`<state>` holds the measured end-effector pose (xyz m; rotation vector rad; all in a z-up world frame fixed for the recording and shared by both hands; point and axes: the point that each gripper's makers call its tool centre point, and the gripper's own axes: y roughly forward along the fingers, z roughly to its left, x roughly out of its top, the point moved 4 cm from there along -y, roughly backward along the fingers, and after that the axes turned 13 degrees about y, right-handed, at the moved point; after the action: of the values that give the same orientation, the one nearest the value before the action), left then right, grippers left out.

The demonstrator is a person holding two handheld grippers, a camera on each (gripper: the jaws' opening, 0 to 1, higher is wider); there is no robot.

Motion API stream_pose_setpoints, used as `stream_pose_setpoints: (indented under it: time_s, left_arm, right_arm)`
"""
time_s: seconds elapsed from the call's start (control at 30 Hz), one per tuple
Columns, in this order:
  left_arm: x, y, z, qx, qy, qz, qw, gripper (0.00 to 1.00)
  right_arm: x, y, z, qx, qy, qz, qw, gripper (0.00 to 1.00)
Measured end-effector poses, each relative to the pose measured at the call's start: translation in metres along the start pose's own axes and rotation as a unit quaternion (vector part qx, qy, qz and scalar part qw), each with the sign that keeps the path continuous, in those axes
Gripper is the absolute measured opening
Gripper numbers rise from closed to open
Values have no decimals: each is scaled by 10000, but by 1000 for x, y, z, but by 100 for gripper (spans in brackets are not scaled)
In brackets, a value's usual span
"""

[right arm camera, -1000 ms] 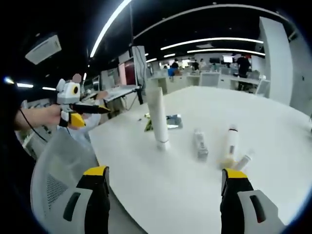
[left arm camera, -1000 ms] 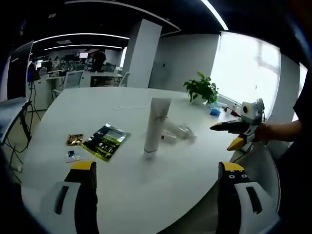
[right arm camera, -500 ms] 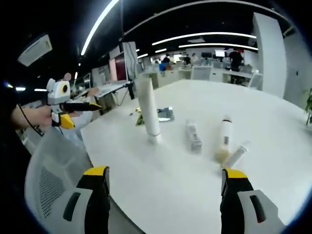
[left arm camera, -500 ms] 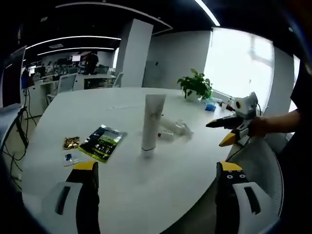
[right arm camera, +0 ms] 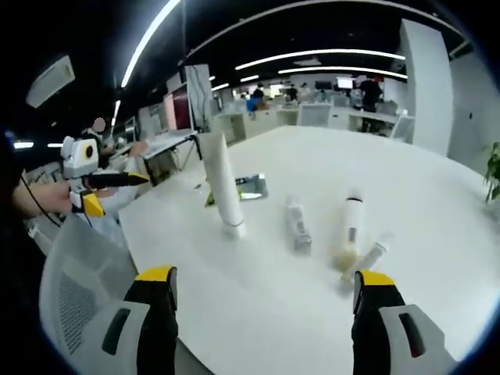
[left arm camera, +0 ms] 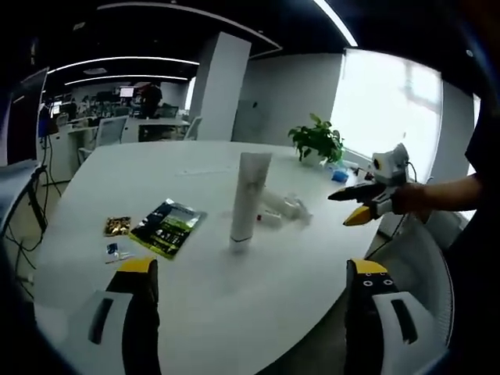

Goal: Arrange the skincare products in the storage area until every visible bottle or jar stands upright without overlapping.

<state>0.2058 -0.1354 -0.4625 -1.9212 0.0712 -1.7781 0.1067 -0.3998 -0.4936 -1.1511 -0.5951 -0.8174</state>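
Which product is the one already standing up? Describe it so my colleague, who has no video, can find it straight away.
On the big white table, look near the middle, just beside the dark green packet. The tall white tube stands there upright on its cap. The small white bottles nearby all lie on their sides, so it is the only product standing.

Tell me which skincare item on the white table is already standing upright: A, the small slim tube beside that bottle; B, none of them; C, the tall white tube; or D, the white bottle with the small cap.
C: the tall white tube stands on its cap on the white table, while the white bottle, the slim tube and a small box-like item lie flat.
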Motion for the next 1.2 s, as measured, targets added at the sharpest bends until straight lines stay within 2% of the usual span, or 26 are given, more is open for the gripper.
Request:
stream_pose_setpoints:
  time_s: [0.23,0.4,0.73,0.97,1.2]
  left_arm:
    - [-2,4,3,-12,-69,21,10000,92]
    - [-1,5,1,-43,-66,-5,10000,92]
    - [2,7,-2,-104,-25,49,9999,93]
    - [6,10,2,-83,-141,-14,9999,94]
    - [-1,13,0,-167,-99,115,9997,94]
  right_arm:
    - [12,5,-21,-121,132,-85,9998,93]
    - [17,10,-33,-214,100,3,9997,91]
    - [42,32,-54,-405,164,-38,9990,89]
    - [46,46,-63,-460,192,60,9987,87]
    - [50,52,-72,-524,171,182,9983,86]
